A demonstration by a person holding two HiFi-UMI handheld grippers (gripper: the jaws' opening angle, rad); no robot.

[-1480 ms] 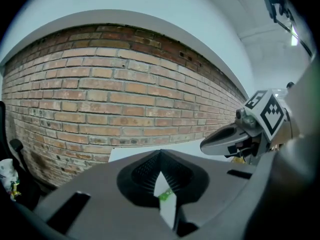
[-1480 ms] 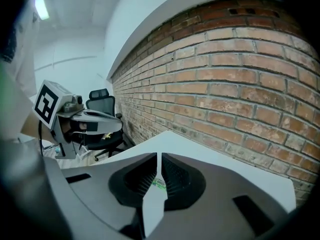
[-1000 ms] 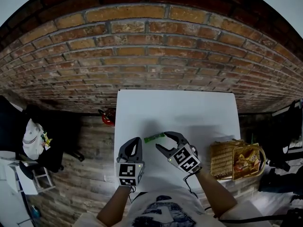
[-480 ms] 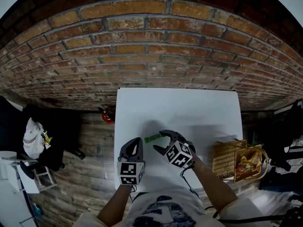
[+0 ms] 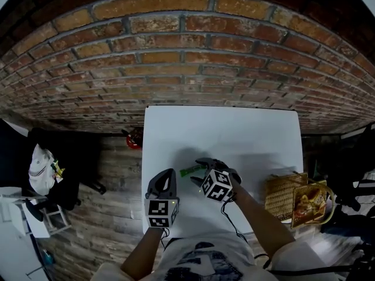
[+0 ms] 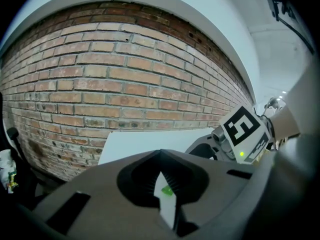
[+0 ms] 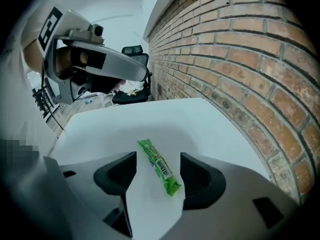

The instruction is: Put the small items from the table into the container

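left tool (image 5: pixel 170 172) low near the body, jaws together, right tool (image 5: pixel 196 170) angled downward, jaws wide apart

One green packet (image 5: pixel 191 170), one white counter (image 5: pixel 234 133), one wicker basket (image 5: pixel 280 196), and two grippers: left tongs (image 5: pixel 168 174), right tongs (image 5: pixel 198 171).

Green packet (image 7: pixel 159 168) between parted gripper (image 7: pixel 158 154) jaws

The wrapper (image 7: pixel 158 168) is green, the table (image 5: pixel 234 133) white, the wall (image 5: pixel 187 69) red-brown brick.
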